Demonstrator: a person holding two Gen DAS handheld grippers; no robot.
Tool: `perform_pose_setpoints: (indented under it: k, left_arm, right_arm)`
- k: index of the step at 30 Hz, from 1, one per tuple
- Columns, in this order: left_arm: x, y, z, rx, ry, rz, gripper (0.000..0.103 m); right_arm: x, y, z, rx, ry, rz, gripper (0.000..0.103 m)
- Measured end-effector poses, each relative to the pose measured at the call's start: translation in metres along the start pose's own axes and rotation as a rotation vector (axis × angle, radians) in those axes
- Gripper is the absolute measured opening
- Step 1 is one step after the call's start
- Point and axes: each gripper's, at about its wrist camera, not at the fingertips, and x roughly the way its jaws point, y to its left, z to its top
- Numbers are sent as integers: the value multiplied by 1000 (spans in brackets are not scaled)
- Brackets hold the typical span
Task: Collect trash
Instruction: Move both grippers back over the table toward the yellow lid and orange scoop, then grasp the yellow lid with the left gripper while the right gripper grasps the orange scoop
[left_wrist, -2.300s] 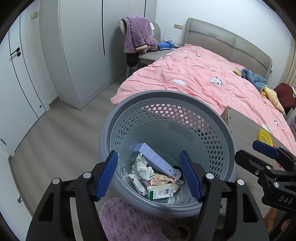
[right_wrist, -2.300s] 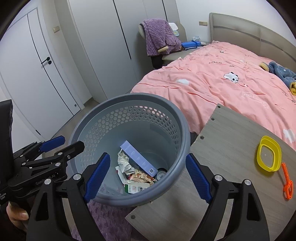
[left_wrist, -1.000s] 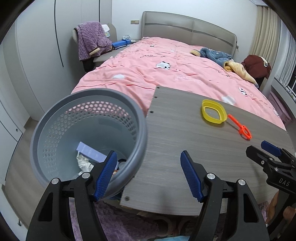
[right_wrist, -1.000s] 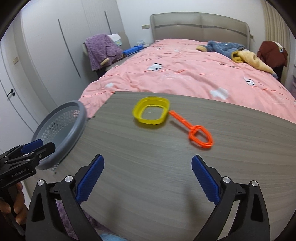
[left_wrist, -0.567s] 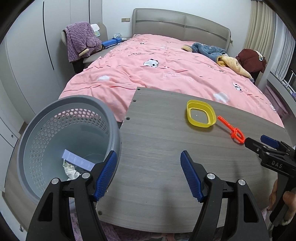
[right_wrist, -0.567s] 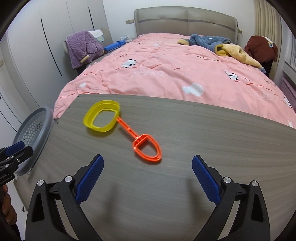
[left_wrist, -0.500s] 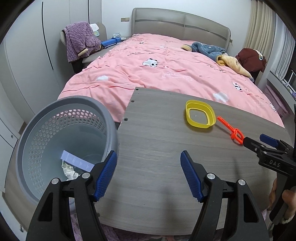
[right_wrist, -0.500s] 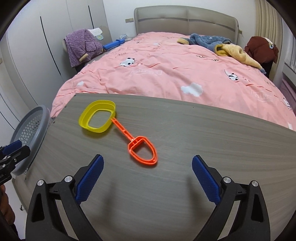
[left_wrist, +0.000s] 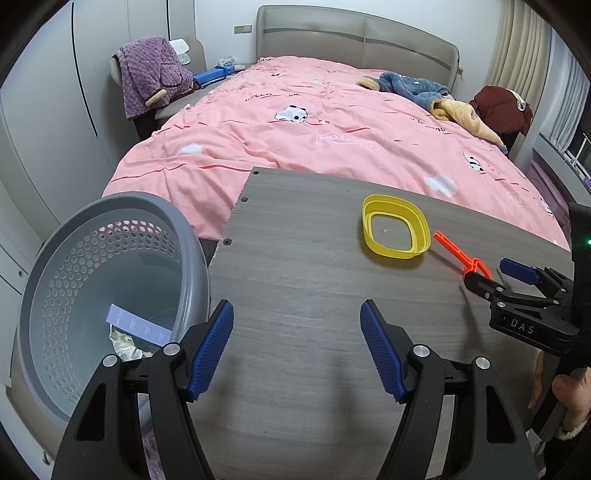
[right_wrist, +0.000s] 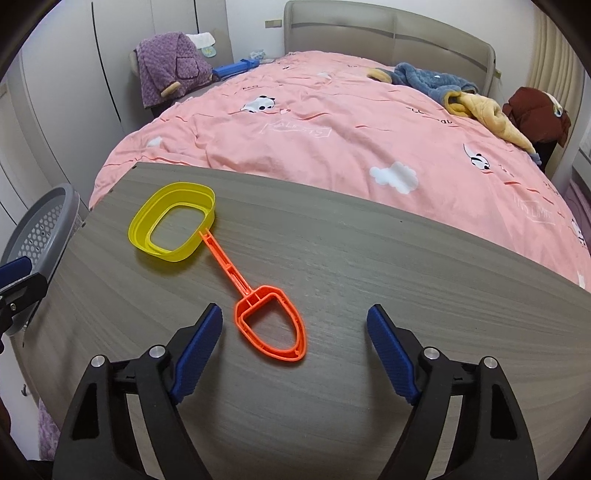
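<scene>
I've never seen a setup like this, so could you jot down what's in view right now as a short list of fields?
Place: bedroom, grey table at the foot of a pink bed
On table: yellow ring and orange scoop, lying end to end
Bin: grey basket beside the table, box and crumpled paper inside
Left gripper: jaws open, empty
Right gripper: jaws open, just been closing, over the scoop
</scene>
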Motion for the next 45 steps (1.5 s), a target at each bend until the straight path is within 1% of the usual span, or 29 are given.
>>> perform_pose_setpoints:
  k: [4, 6, 8, 9, 11, 12, 14, 21, 28, 31, 34, 39, 45]
  left_arm:
    - [5, -3, 2, 6, 7, -2, 68]
    - [6, -5, 3, 8, 10, -3, 68]
    - [8, -7, 3, 11, 12, -3, 68]
    - [9, -8, 3, 13, 14, -4, 68]
    - [10, -11, 3, 18, 18, -6, 68]
    - [11, -13, 4, 21, 21, -8, 68]
    - [13, -17, 5, 27, 25, -12, 68]
    - [23, -35, 14, 47, 36, -37, 68]
    - [40, -58, 34, 64, 52, -90, 68]
    - [48, -68, 41, 75, 56, -106, 68]
    - [58, -75, 46, 77, 79, -124, 68]
    - [72, -83, 53, 74, 103, -120, 68]
    - [85, -89, 56, 83, 119, -91, 68]
  right_arm:
    - [3, 2, 0, -15, 5, -2, 70]
    - [3, 4, 0, -23, 2, -8, 66]
    - [3, 4, 0, -23, -7, -3, 56]
    - [2, 4, 0, -24, -10, 0, 54]
    - [1, 5, 0, -30, -16, 3, 41]
    - [1, 6, -1, -33, -20, 5, 38]
    - [0, 7, -1, -30, -26, 13, 38]
    - [-10, -4, -3, 50, -52, 60, 38]
    - [-28, -28, -7, 141, -92, 64, 38]
    - [-31, -38, -9, 171, -97, 64, 38]
    - [-31, -45, -10, 190, -95, 75, 38]
    - [-30, -49, -15, 199, -90, 93, 37]
    - [-29, -54, -20, 204, -88, 112, 37]
